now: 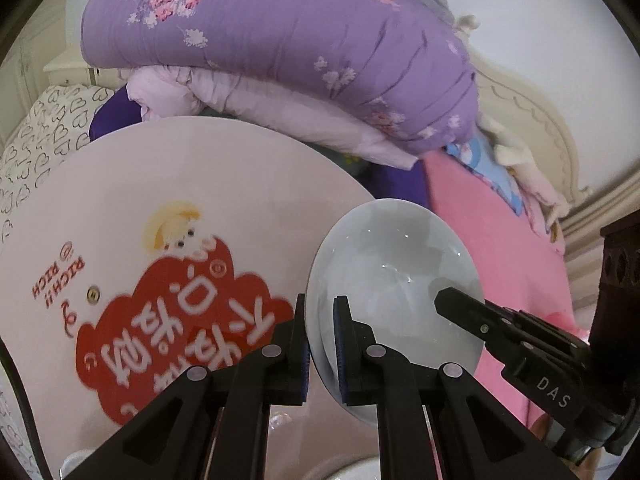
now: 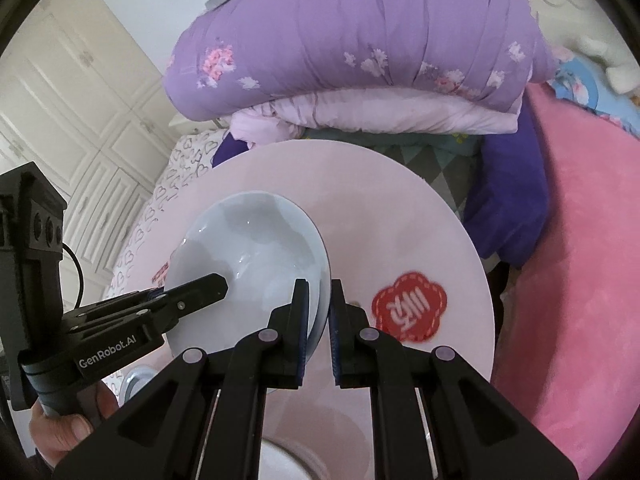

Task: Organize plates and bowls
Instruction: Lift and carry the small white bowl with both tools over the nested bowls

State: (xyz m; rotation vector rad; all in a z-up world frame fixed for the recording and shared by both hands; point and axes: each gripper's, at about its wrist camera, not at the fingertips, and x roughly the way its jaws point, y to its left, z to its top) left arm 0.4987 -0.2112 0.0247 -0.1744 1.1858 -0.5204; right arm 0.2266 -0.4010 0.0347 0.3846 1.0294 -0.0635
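Note:
A pale blue plate [image 1: 392, 276] hangs tilted in the air above the round pink table [image 1: 132, 184], held from both sides. My left gripper [image 1: 320, 336] is shut on its left rim, pads pressing both faces. In the right wrist view the same plate [image 2: 248, 248] has its right rim pinched by my right gripper [image 2: 318, 320], which is shut on it. The right gripper [image 1: 444, 300] reaches in from the right in the left wrist view. The left gripper [image 2: 216, 280] comes in from the left in the right wrist view, with a hand [image 2: 60, 428] on its handle.
The table [image 2: 400, 208] bears red cartoon stickers [image 2: 408, 312]. White dishes [image 2: 280, 460] lie below the grippers near the table's front edge. Behind the table a bed carries a folded purple quilt [image 1: 280, 40] and a pink blanket [image 2: 580, 240]. White wardrobes [image 2: 60, 100] stand at the left.

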